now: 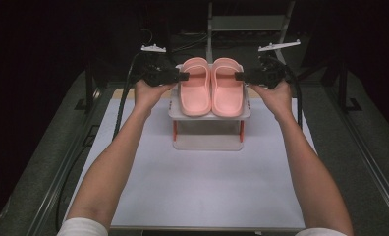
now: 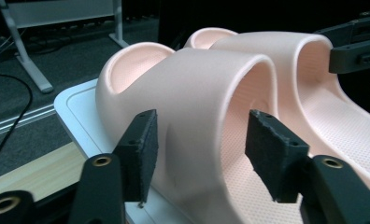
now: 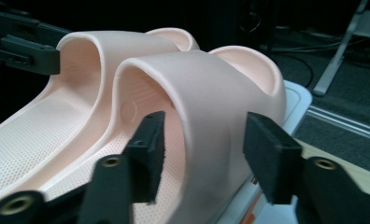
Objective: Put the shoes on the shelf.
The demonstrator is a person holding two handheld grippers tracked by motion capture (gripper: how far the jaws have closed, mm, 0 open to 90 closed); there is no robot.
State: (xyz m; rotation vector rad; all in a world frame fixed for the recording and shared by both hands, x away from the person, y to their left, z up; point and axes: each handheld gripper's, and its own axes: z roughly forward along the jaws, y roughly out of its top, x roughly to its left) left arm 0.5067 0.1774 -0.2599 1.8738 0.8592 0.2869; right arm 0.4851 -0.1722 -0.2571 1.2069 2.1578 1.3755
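Left hand (image 1: 148, 93) is seen at 10 o'clock of the table (image 1: 202, 182), with the left gripper (image 1: 182, 76) held level and aimed toward 3 o'clock. Its jaws are spread around the outer strap wall of the left slipper (image 1: 196, 88); in the left gripper view the pads (image 2: 141, 154) stand just off the strap on both sides, not pressing.

Both pink slippers are set side by side, touching, toes toward 6 o'clock, on top of a small white rack (image 1: 208, 129) at 12 o'clock of the table.

The right slipper (image 1: 228, 88) is straddled at its outer strap by the right gripper (image 1: 238, 75), aimed toward 9 o'clock and held by the right hand (image 1: 276, 96) at 2 o'clock. Its jaws are also spread, with the pads (image 3: 148, 154) clear of the strap.
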